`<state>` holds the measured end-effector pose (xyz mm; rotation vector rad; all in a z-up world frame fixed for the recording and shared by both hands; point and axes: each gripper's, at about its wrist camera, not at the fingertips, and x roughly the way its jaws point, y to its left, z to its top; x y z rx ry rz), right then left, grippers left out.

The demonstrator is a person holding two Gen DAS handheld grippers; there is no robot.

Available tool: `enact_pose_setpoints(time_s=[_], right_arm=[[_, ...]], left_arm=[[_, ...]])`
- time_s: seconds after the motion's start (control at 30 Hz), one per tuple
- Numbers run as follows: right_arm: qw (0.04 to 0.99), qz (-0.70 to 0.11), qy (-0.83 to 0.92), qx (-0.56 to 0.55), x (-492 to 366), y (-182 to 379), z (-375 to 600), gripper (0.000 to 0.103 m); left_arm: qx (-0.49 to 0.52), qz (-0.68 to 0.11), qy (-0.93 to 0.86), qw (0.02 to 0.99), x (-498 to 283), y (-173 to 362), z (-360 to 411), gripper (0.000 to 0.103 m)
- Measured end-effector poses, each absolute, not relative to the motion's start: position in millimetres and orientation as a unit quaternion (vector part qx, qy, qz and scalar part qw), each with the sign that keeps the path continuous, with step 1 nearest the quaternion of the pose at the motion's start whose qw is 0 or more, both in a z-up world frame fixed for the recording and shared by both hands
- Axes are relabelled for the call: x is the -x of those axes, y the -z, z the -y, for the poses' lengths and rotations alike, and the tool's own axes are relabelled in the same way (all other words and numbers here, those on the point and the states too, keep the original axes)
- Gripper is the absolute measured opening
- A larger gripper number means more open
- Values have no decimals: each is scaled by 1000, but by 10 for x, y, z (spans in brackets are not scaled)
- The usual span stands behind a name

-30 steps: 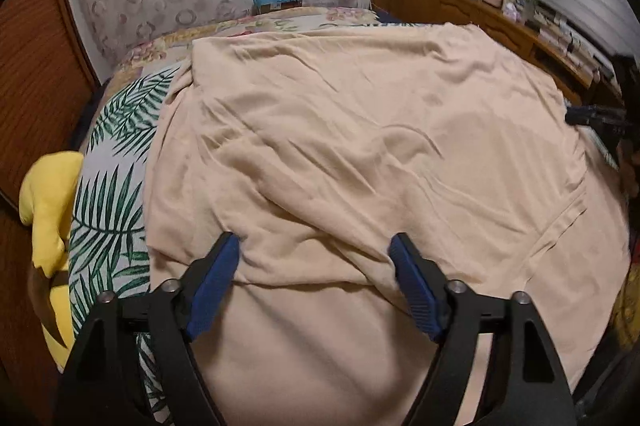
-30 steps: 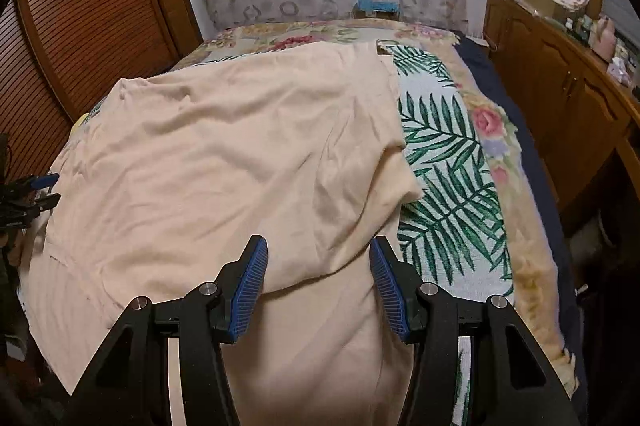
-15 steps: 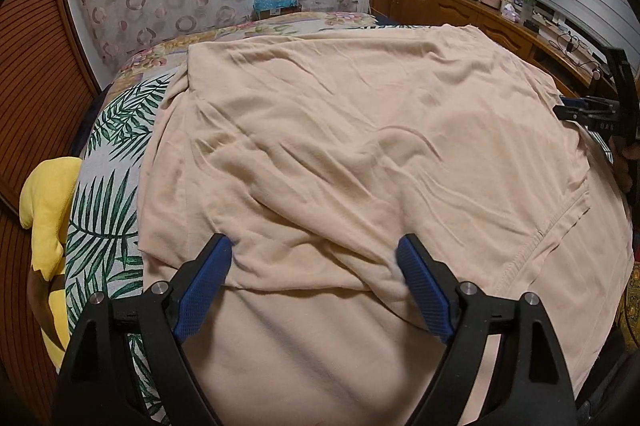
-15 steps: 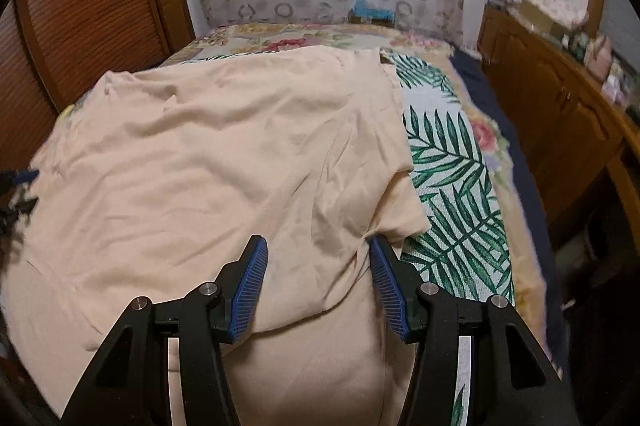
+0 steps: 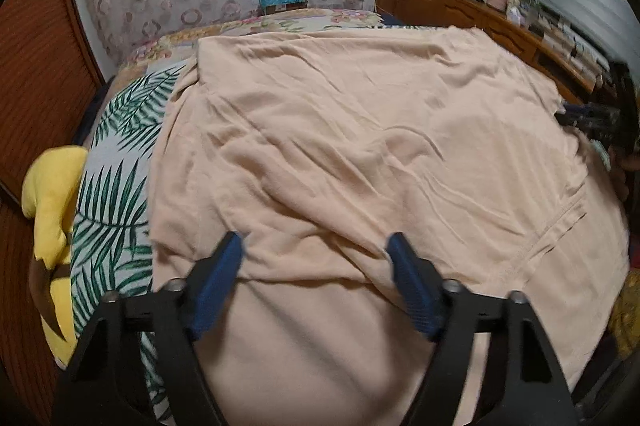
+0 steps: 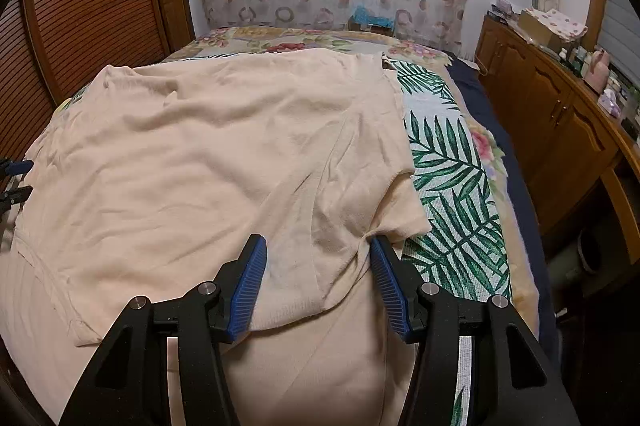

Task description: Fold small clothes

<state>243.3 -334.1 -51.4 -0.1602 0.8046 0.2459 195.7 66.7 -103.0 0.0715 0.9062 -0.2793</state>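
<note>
Across the palm-leaf printed bedspread (image 6: 452, 186) lay the peach cotton t-shirt (image 5: 360, 146), spread flat with its lower part already doubled over, long axis running side to side between the two grippers. Left gripper (image 5: 316, 254) sat wide apart over the shirt's left end, blue pads straddling the folded edge, nothing pinched. Right gripper (image 6: 318, 258) also spread wide at the shirt's right end, right pad touching the bunched sleeve (image 6: 396, 210) beside the bedspread's leaf print. Shirt lay directly ahead of both; each gripper equally near its own end. Next move likely turns on closing on those two ends together. Yellow plush toy (image 5: 52, 194) sat off the bedspread's left edge.
</note>
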Motion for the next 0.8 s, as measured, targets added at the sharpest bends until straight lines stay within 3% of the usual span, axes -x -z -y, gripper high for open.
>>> enact_pose_setpoints(time_s=[0.17,0.27,0.8], right_arm=[[910,-390,-119,78,-2431,513,3337,56],[910,-390,-119,78,-2430,517,3338,56],[910,-390,-119,78,-2427,524,3336,56]], left_arm=[[8,-424,113,899,-1906,931,-946,52],[12,-426,104,899,-1916,948,-1030,47],[-21,-425,86,901,-2065,1056,-900,46]])
